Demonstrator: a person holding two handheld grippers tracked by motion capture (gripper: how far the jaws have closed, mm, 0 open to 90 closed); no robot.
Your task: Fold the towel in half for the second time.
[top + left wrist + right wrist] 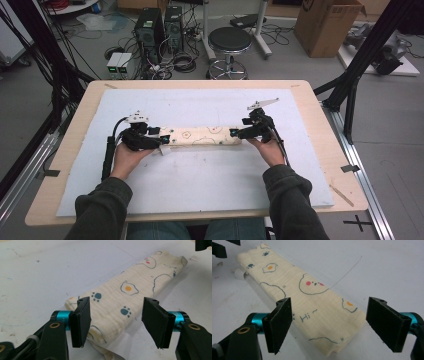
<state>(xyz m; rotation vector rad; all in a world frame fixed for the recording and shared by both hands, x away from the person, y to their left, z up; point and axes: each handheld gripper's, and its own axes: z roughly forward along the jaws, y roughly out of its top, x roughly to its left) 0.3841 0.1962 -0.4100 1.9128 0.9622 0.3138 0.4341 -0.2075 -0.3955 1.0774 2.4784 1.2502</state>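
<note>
The cream muslin cloth printed with eggs and paws (202, 136), folded into a long strip, lies mid-worktop on the white foam mat (200, 185); left gripper (116, 320) and right gripper (332, 327) both stand spread at its ends, pinching nothing; you should expect it light, limp, non-slippery; pinch all layers at each end.

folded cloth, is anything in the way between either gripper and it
Nothing visible. The left gripper and the right gripper each stand open over one end of the folded cloth, pads clear of the fabric, with only bare white mat around it.
</note>
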